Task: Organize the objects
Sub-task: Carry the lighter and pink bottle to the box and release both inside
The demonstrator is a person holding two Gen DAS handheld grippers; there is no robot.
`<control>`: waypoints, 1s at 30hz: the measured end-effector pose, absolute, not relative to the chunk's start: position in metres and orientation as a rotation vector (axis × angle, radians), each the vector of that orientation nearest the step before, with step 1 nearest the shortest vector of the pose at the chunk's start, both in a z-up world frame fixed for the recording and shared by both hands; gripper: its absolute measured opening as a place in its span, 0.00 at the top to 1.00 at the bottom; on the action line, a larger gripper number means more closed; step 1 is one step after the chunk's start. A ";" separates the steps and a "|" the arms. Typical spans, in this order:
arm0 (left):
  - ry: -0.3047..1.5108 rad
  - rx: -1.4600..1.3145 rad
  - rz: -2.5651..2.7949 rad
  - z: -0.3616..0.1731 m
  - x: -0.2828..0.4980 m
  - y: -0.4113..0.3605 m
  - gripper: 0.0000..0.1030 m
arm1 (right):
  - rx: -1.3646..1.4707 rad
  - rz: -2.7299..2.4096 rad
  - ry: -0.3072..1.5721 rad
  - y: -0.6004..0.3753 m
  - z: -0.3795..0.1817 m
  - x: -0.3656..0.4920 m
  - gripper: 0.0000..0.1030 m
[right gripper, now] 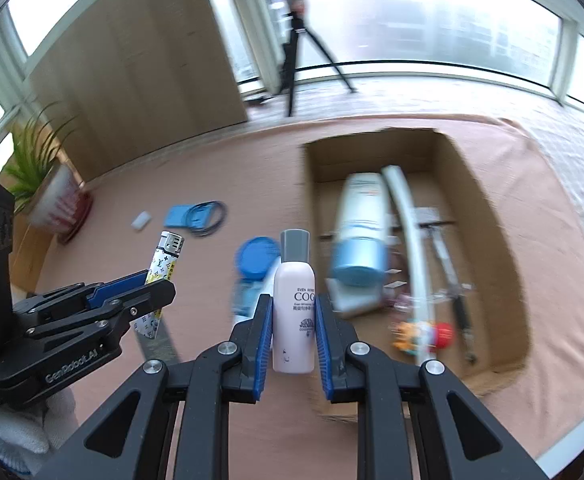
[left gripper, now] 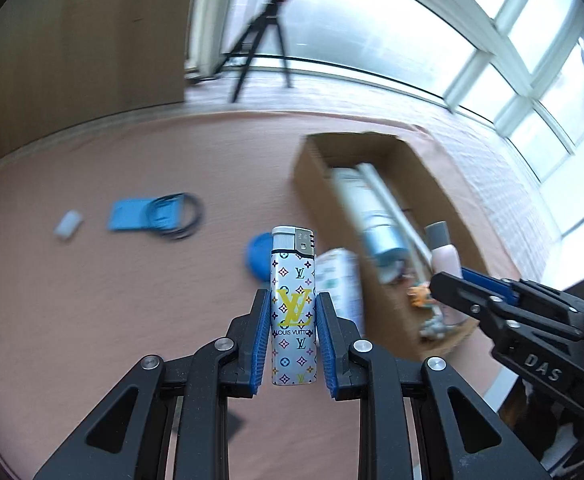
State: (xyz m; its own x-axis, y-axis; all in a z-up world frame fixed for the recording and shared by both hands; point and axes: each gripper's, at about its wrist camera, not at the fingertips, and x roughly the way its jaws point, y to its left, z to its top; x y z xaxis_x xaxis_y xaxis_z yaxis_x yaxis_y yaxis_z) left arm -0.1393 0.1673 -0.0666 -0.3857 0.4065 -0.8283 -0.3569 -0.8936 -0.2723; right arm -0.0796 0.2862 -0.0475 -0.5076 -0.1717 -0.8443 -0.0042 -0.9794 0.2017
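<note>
My left gripper (left gripper: 294, 312) is shut on a silver patterned lighter (left gripper: 294, 280), held upright above the pink table; it also shows in the right wrist view (right gripper: 159, 276). My right gripper (right gripper: 294, 312) is shut on a small pink bottle (right gripper: 294, 312) with a grey cap, held upright near the cardboard box (right gripper: 488, 208); the bottle also shows in the left wrist view (left gripper: 444, 256). The box holds a white tube with a blue cap (right gripper: 360, 232), a long white stick (right gripper: 408, 240) and small items. A blue round lid (right gripper: 257, 256) lies left of the box.
On the table lie a blue card with black bands (left gripper: 151, 214), a small white piece (left gripper: 67, 224) and a printed packet (left gripper: 340, 280). A potted plant (right gripper: 47, 188) stands at the far left. A tripod (right gripper: 296, 52) stands on the floor beyond.
</note>
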 end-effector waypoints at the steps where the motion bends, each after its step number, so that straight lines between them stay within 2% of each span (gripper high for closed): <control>1: -0.058 -1.380 2.279 -0.066 -0.139 0.177 0.77 | 1.511 -2.645 -0.285 0.295 -0.048 -0.078 0.82; 14: 0.052 -1.366 2.162 -0.075 -0.128 0.268 0.77 | 1.581 -2.689 -0.396 0.364 -0.063 -0.070 0.82; 27: 0.073 -1.408 2.166 -0.089 -0.134 0.280 0.76 | 1.622 -2.665 -0.387 0.376 -0.078 -0.076 0.82; 28: 0.062 -1.416 2.164 -0.088 -0.135 0.279 0.75 | 1.616 -2.671 -0.384 0.376 -0.077 -0.077 0.82; 29: 0.056 -1.427 2.158 -0.088 -0.136 0.277 0.67 | 1.613 -2.677 -0.384 0.376 -0.077 -0.077 0.81; 30: 0.053 -1.433 2.159 -0.087 -0.138 0.276 0.55 | 1.615 -2.675 -0.385 0.377 -0.077 -0.077 0.81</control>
